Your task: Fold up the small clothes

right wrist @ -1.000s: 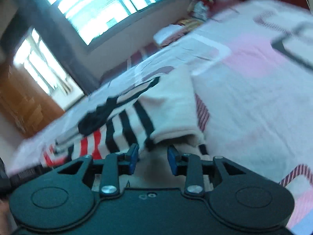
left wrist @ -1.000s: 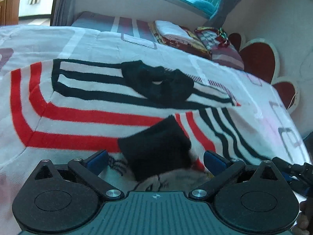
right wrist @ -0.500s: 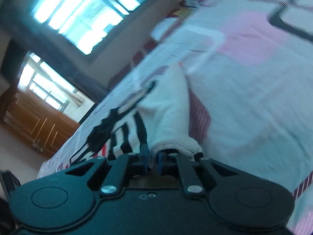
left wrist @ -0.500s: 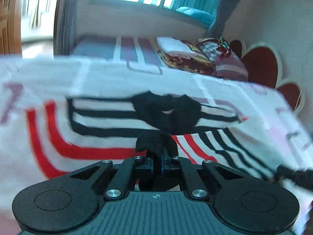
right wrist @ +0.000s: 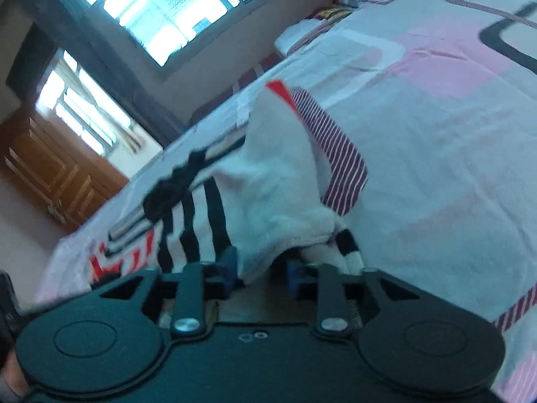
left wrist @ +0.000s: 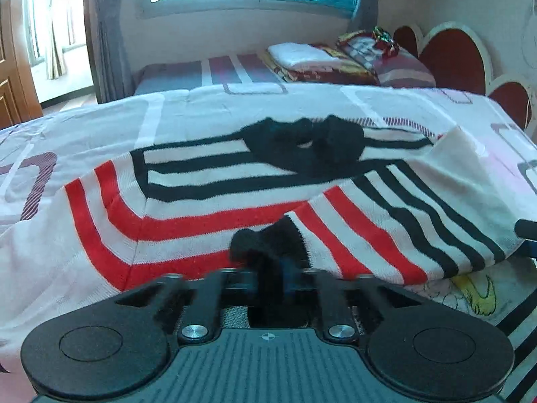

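Observation:
A small white sweater (left wrist: 208,208) with red and black stripes and a black collar (left wrist: 305,144) lies on the bed. My left gripper (left wrist: 271,273) is shut on its black sleeve cuff (left wrist: 265,241), held low over the sweater's front. In the right wrist view the sweater's white folded-over side (right wrist: 278,181) hangs into my right gripper (right wrist: 261,268), whose blue pads stand slightly apart around the fabric edge. The right gripper's tip shows at the left view's right edge (left wrist: 527,238).
The bed sheet (right wrist: 436,134) is white and pink with striped rectangles. Folded blankets and pillows (left wrist: 335,60) sit at the far end by a red heart-shaped headboard (left wrist: 453,53). A window and a wooden door (right wrist: 60,184) are beyond.
My left gripper closed on the black cuff and lifted it over the sweater. My right gripper closed on the sweater's side, raised it, then its jaws widened a little.

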